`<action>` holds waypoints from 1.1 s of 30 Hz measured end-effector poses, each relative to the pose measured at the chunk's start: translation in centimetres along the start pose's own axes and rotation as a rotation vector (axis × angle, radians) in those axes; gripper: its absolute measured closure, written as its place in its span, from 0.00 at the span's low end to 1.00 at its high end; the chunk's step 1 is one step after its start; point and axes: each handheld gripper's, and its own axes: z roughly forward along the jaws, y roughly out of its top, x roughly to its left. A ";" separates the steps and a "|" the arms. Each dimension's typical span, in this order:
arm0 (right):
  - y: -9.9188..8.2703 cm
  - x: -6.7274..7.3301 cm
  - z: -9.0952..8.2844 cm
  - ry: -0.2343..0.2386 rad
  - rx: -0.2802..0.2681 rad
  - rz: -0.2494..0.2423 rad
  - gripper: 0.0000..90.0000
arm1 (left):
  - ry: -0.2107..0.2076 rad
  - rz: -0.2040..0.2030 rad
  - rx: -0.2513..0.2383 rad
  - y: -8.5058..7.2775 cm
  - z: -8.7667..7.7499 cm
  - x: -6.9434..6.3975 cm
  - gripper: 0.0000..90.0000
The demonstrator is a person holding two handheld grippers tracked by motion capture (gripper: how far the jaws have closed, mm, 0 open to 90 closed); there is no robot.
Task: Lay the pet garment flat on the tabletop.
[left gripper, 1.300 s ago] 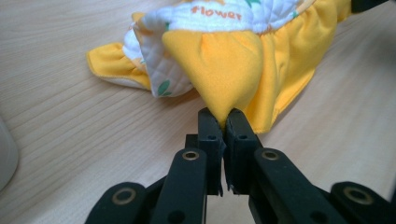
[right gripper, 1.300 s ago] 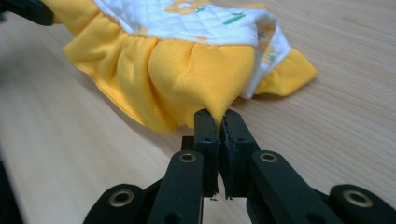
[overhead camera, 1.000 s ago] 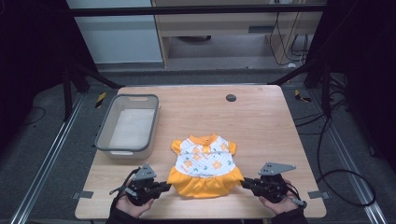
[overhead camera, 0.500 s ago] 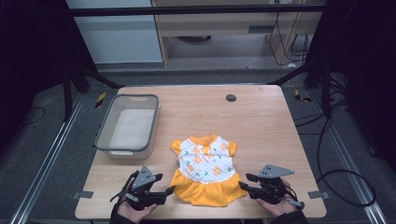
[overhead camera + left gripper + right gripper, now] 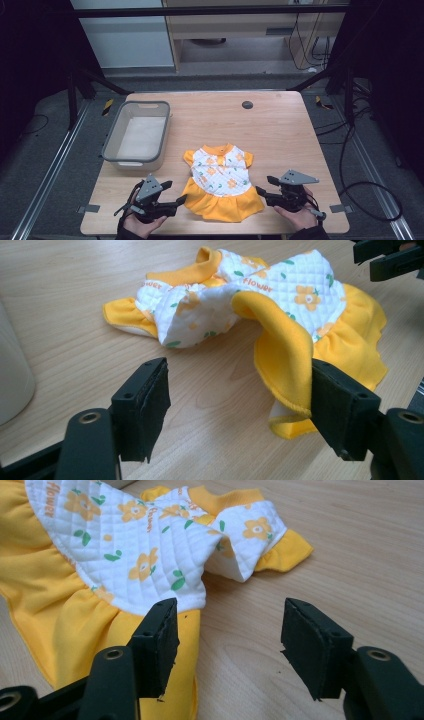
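Both sets of jaws have just been opening, releasing the hem, which now lies flatter. Small dress point(image 5: 223, 182), orange skirt, white flowered top: flat on counter point(image 5: 280, 135), near centre. Left gripper point(image 5: 176, 201) at skirt's left, right gripper point(image 5: 262, 192) at its right, jaws apart, gripping nothing. Grey bin point(image 5: 136, 135): far left.

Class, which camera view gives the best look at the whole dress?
The high view: the dress lies whole and flat on the table. The left gripper view shows its lifted orange hem close up; the right gripper view shows the quilted bodice and one sleeve, cropped.
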 end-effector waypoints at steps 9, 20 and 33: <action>0.7 -0.1 0.1 -0.013 -0.035 -0.003 0.41 | -0.022 0.006 -0.001 0.6 0.5 -0.4 0.29; 3.3 -1.6 0.4 -0.034 -0.101 0.029 0.42 | 0.059 0.028 -0.057 3.6 1.6 2.8 0.37; 6.3 -4.4 6.0 -0.066 -0.047 0.044 0.46 | 0.141 0.023 -0.024 7.4 7.4 5.5 0.45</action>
